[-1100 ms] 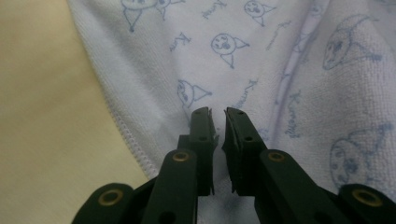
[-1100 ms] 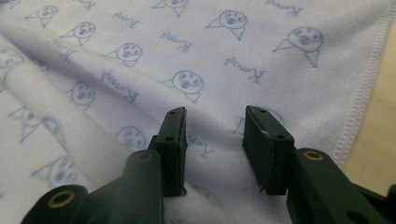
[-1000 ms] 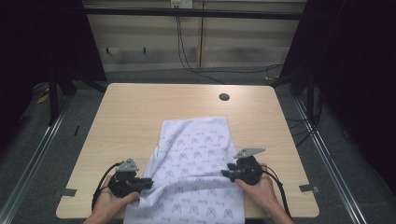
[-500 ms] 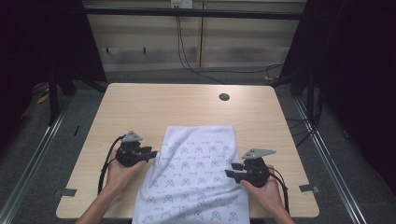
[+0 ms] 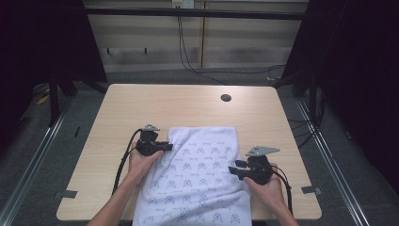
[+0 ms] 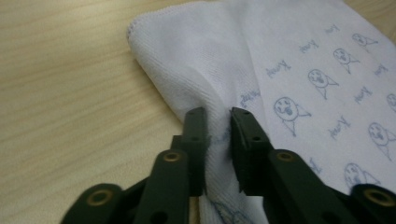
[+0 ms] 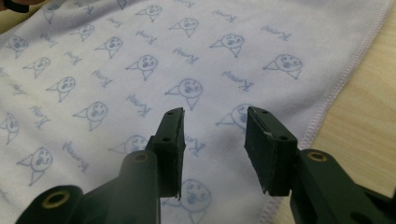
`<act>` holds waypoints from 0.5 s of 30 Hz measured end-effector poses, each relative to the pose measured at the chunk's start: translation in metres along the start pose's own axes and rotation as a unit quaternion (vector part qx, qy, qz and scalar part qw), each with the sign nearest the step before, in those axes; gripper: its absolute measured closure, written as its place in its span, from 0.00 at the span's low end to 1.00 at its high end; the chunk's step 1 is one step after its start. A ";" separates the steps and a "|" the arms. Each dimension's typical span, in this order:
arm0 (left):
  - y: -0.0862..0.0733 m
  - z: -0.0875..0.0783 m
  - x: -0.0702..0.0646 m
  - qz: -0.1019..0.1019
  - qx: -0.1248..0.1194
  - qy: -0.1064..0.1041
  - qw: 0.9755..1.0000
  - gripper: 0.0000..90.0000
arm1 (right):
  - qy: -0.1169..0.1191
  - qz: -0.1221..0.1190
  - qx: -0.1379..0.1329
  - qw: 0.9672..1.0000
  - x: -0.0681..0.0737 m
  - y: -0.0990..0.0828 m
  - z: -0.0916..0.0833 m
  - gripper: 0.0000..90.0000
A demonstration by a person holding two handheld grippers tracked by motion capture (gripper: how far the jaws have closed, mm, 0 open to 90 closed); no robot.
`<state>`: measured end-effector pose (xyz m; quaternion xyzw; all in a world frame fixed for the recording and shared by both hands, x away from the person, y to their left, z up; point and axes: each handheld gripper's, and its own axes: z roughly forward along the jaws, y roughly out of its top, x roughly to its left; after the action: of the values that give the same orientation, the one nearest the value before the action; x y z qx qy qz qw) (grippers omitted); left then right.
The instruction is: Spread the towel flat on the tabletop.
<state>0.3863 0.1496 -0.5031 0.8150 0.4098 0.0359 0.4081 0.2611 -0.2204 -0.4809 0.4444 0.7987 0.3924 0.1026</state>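
Spread on the near half of a pale wooden table (image 5: 188, 106): a white cloth (image 5: 202, 179) printed with small blue faces and words. Far edge lying about midway across the tabletop, near end running over the table's front edge and out of the high view. Mostly flat, with a raised ridge along the left side.

At that left side, near the far left corner: left tongs (image 5: 165, 147), held in the left hand (image 5: 141, 162), pointing toward the middle of the cloth. Jaws just closed further, now narrow, with a fold of the cloth gathered up between them. Seen along the jaws in the left gripper view, white fabric standing as a ridge in the gap and pressed by both pads, the plain underside turned outward, bare wood to the left of it. Black cable (image 5: 123, 162) trailing back along the forearm.

At the right side, lower down and nearer the front edge: right tongs (image 5: 234, 169), held in the right hand (image 5: 268, 186), with a grey three-cornered plate (image 5: 261, 150) on top. Jaws about half apart, gripping nothing. In the right gripper view, poised over flat printed fabric just inside the stitched right hem (image 7: 336, 88), a strip of bare wood beyond it. Whether the tips touch the fabric: cannot tell.

Far off on the tabletop, well apart from the cloth: a small dark round hole (image 5: 226, 98).
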 end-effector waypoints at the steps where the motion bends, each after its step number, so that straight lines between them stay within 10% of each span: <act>1: 0.001 -0.001 -0.001 -0.003 -0.003 -0.001 1.000 0.90 | 0.000 0.001 0.000 1.000 0.000 0.000 0.000 0.65; 5: 0.011 -0.007 -0.019 0.038 -0.015 0.010 0.999 0.91 | 0.000 0.000 0.003 1.000 -0.001 0.000 0.002 0.65; 9: 0.025 -0.013 -0.058 0.117 -0.034 0.017 0.992 0.90 | 0.001 0.001 0.003 1.000 0.000 0.001 0.004 0.65; 15: 0.023 0.000 -0.102 0.160 -0.010 -0.091 0.983 0.77 | 0.000 -0.003 0.004 1.000 0.001 0.001 0.004 0.64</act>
<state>0.3335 0.0707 -0.4593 0.8659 0.2346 0.0308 0.4406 0.2628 -0.2170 -0.4828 0.4422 0.8020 0.3884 0.1021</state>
